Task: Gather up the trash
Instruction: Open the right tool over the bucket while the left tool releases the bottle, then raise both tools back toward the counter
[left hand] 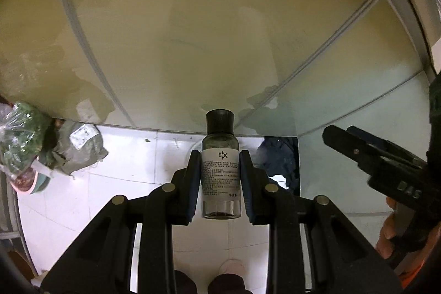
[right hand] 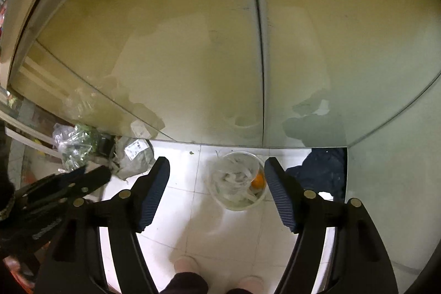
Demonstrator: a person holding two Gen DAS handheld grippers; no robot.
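Note:
My left gripper [left hand: 220, 159] is shut on a small dark glass bottle [left hand: 220, 164] with a black cap and a white label, held upright above the white tiled floor. My right gripper [right hand: 217, 170] is open and empty, high above the floor. Between its fingers, below, stands a clear plastic bin [right hand: 238, 181] holding white scraps and an orange piece. The right gripper also shows at the right of the left wrist view [left hand: 341, 137]. The left gripper shows at the left of the right wrist view [right hand: 91, 175].
A grey crumpled parcel bag [left hand: 80, 150] and a clear bag with green contents [left hand: 22, 134] lie on the floor at left; both also show in the right wrist view [right hand: 132, 156]. A dark blue cloth [right hand: 319, 170] lies at right. Frosted glass panels [right hand: 193, 59] stand ahead. My slippers [right hand: 187, 263] are below.

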